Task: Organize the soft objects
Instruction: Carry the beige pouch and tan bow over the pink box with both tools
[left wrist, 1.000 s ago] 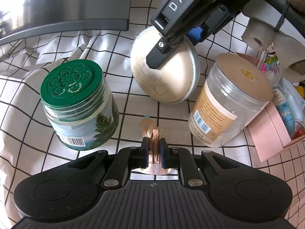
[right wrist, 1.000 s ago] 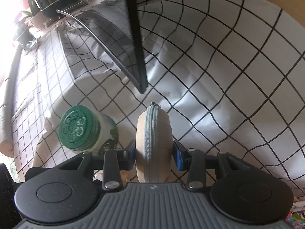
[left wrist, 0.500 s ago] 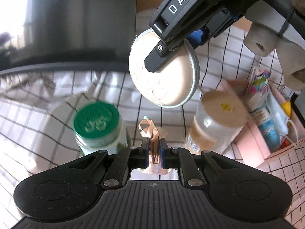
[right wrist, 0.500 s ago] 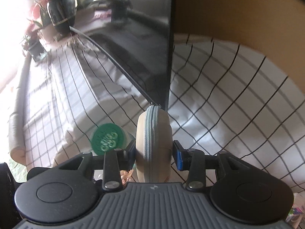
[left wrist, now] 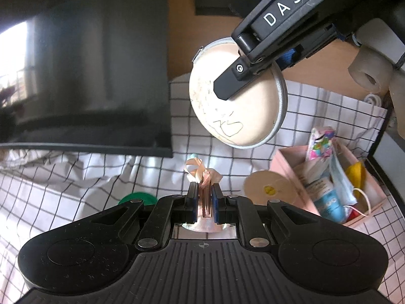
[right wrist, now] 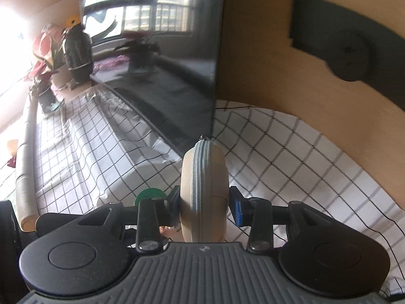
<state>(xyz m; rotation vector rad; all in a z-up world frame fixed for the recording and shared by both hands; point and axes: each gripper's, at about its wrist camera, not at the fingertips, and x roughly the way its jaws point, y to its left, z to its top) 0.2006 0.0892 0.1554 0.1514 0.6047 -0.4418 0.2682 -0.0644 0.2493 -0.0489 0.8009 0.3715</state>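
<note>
While both grippers are loaded:
left gripper (left wrist: 204, 200): nearly closed, pinching pink ribbon item (left wrist: 202, 174) dead centre, ribbon loops out at 12 o'clock.
right gripper (right wrist: 203, 202): clamped on round beige zip pouch (right wrist: 203, 177), edge-on, zipper pull at 12 o'clock.
pouch, left view: airborne at 1 o'clock above checked cloth (left wrist: 76, 185).

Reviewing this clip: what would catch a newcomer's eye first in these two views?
The round beige zip pouch hangs mid-air, clamped by the right gripper, above the checked cloth and right of the dark monitor. Below it, the left gripper is shut on a small pink ribbon piece. At right, a pink box holds tubes and packets.
</note>
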